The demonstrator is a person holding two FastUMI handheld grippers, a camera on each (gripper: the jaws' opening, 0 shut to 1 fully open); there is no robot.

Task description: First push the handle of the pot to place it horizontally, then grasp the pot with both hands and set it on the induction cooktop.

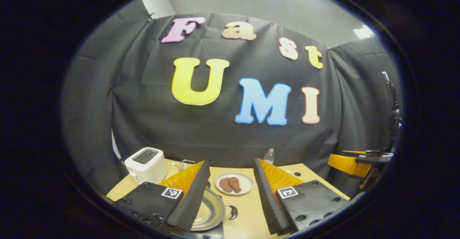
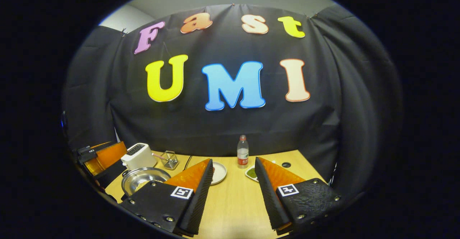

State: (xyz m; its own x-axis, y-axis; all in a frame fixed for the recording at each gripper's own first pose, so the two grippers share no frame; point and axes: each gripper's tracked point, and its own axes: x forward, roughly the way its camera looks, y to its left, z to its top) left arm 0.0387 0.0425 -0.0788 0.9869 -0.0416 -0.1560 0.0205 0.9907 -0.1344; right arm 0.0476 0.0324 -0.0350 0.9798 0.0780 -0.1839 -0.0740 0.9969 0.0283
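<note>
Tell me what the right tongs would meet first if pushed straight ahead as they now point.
Probably the water bottle, which stands at the table's far edge about in line with the gap of the open right tongs. The bare table lies before it, though depth is unclear.

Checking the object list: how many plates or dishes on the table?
2. A white plate with brown food sits mid-table beyond the pot; a small dish of something green lies beside the bottle. Claws may hide others.

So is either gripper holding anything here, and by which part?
Nothing is held. The left gripper and right gripper are both open above the table; the pot sits untouched.
</note>
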